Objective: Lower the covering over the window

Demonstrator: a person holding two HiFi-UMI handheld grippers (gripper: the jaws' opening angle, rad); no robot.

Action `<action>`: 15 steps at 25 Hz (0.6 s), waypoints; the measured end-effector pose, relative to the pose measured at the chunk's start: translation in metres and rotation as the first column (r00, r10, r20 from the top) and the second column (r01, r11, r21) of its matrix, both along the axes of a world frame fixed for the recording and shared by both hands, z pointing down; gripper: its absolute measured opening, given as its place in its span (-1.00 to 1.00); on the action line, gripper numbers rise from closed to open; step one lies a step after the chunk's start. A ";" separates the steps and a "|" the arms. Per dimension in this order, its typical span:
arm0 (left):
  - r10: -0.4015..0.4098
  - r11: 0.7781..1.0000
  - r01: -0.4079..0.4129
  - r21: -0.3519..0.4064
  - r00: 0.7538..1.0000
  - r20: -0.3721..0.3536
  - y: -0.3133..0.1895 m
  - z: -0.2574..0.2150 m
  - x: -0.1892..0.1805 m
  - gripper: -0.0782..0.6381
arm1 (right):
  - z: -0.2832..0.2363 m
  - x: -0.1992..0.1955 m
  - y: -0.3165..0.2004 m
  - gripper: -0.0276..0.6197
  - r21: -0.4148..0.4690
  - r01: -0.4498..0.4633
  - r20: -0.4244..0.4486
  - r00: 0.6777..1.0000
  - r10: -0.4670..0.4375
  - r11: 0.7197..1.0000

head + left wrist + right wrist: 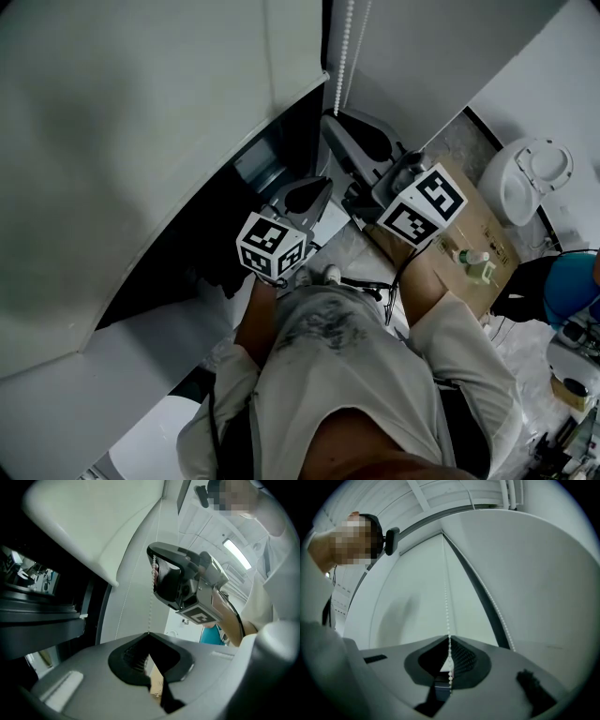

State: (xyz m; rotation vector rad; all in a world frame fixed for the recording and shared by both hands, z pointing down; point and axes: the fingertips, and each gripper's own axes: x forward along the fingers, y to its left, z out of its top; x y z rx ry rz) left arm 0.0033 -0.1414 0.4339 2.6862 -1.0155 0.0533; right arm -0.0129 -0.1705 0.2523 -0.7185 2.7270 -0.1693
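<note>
While blind [141, 141] hangs partway down dark window opening [286, 131], bead chain [344, 56] drops just beside blind's right edge. My right gripper [449, 638]: jaws pressed together on chain, beads passing between pads. My left gripper [149, 634]: on same chain below right one, jaws pressed together, chain running into tips. Both grippers sit near blind's lower right corner. Cardboard box [473, 248] and white toilet [530, 178]: on floor, well apart from blind, beyond my right arm.
</note>
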 end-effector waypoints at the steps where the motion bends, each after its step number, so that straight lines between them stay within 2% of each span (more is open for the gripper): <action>1: 0.000 1.000 0.000 -0.008 1.000 -0.001 0.001 0.003 0.000 -0.76 | 0.004 0.000 -0.001 -0.83 -0.009 -0.001 -0.007 1.000 0.001 1.000; 15: 0.000 0.989 0.004 -0.149 1.000 0.028 0.007 0.072 -0.005 -0.76 | 0.074 -0.011 -0.005 -0.83 -0.153 -0.010 -0.076 0.997 -0.002 0.988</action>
